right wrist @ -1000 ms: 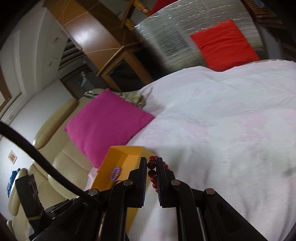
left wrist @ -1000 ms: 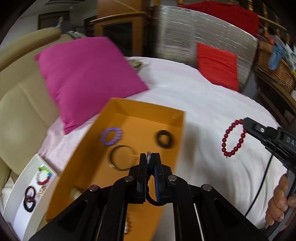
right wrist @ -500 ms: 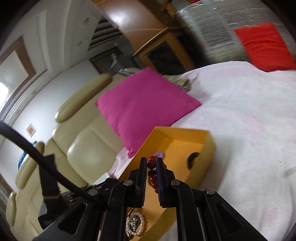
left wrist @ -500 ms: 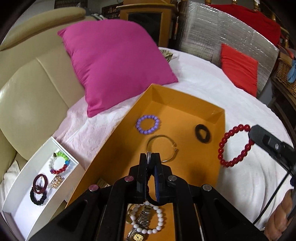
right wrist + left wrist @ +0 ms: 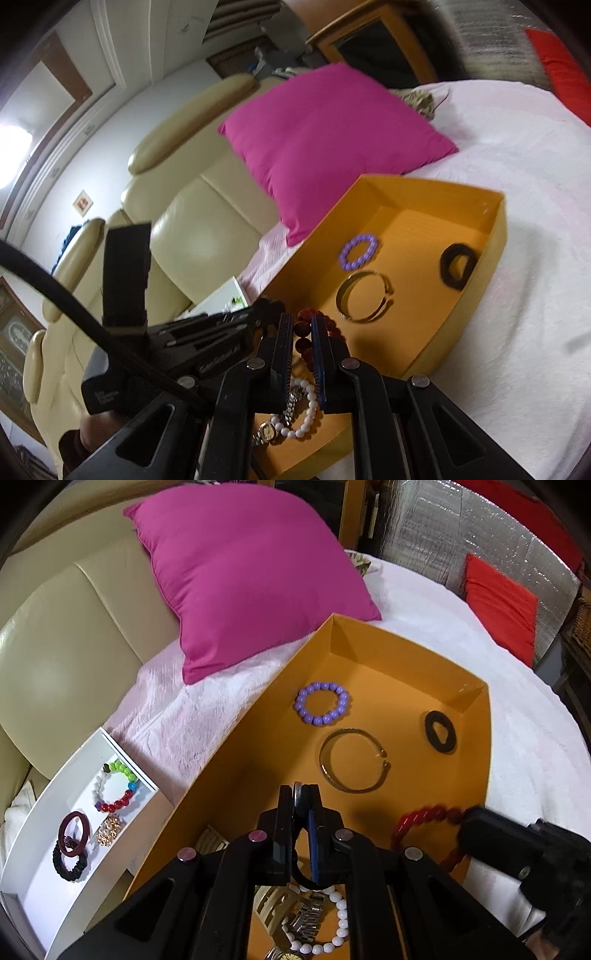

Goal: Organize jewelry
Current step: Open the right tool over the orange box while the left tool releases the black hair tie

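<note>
My left gripper (image 5: 301, 794) is shut on a thin black ring (image 5: 300, 877) that loops down under its fingers, above the near half of the orange box (image 5: 406, 638). My right gripper (image 5: 301, 325) is shut on the red bead bracelet (image 5: 303, 328), which hangs over the box's near right part (image 5: 421, 816). Inside the box lie a purple bead bracelet (image 5: 321, 720), a gold bangle (image 5: 325, 764), a black hair tie (image 5: 428, 731), a white pearl bracelet (image 5: 343, 915) and a watch (image 5: 306, 919). The left gripper's tip (image 5: 271, 306) shows just left of my right fingers.
A white tray (image 5: 44, 801) left of the box holds a multicoloured bead bracelet (image 5: 125, 771), a maroon ring (image 5: 85, 825) and a black scrunchie (image 5: 70, 871). A pink pillow (image 5: 251, 572) leans on the cream sofa (image 5: 55, 646) behind the box. White bedding (image 5: 535, 746) spreads to the right.
Both grippers have come in over the orange box. The right one carried the red bracelet leftward from above the bedding to the box's near right part. The left one sank closer.
</note>
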{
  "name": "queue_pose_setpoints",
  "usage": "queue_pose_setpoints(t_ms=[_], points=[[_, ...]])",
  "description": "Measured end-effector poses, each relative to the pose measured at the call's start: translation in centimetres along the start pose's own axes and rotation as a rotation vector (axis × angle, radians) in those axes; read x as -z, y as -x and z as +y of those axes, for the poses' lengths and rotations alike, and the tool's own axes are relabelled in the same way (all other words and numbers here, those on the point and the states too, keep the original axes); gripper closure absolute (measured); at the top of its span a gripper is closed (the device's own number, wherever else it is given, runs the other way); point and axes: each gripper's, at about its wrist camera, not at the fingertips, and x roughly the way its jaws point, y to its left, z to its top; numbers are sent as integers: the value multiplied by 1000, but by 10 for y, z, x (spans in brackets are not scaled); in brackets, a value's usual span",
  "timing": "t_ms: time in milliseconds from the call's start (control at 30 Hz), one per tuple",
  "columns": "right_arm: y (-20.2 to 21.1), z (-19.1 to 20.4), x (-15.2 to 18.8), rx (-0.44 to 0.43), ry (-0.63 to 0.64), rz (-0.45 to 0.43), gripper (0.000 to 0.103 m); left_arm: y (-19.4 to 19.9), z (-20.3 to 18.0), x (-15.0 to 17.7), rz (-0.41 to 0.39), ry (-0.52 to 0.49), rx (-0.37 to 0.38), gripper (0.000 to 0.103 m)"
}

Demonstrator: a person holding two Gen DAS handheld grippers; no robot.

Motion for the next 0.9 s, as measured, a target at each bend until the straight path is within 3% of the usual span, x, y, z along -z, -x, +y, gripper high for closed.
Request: queue_pose_setpoints(t_ms=[433, 833, 900], points=[[-30, -9, 8, 72, -3, 97, 92, -23, -4, 0, 56, -1, -40, 95], [-25, -19, 1, 161, -12, 74, 91, -45, -3, -15, 121, 17, -76, 95], [-22, -21, 0, 168, -17, 58, 91, -48, -2, -16, 130, 22, -93, 90]])
